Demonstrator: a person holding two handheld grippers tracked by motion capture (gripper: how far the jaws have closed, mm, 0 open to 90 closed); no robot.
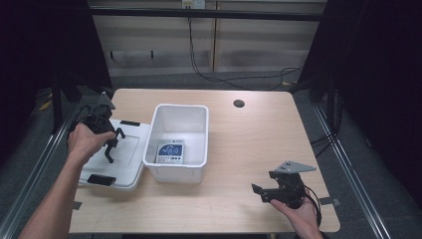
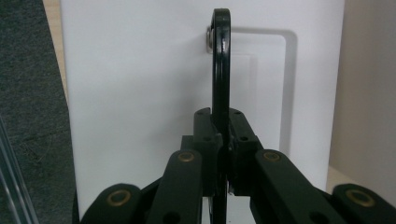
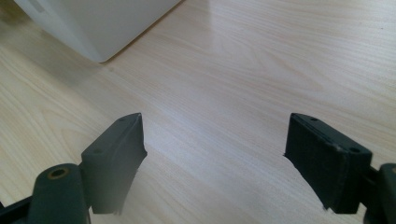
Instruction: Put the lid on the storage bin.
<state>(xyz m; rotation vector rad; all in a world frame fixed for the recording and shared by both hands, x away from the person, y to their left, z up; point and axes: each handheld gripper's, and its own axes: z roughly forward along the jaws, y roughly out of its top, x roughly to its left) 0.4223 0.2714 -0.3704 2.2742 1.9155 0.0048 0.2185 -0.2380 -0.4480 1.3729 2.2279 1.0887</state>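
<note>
Two grippers: left gripper (image 1: 110,149) pinched closed over the white lid (image 1: 130,162), seemingly empty; right gripper (image 1: 260,192) gapes wide.

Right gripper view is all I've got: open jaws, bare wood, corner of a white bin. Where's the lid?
Observer: The white lid lies flat on the table, left of the white bin.
Operator: What is the left gripper doing?
Observer: The left gripper is shut on the lid's black handle, seen in its own view.
Operator: Is the bin empty?
Observer: No, a small printed packet lies on its floor in the high view.
</note>
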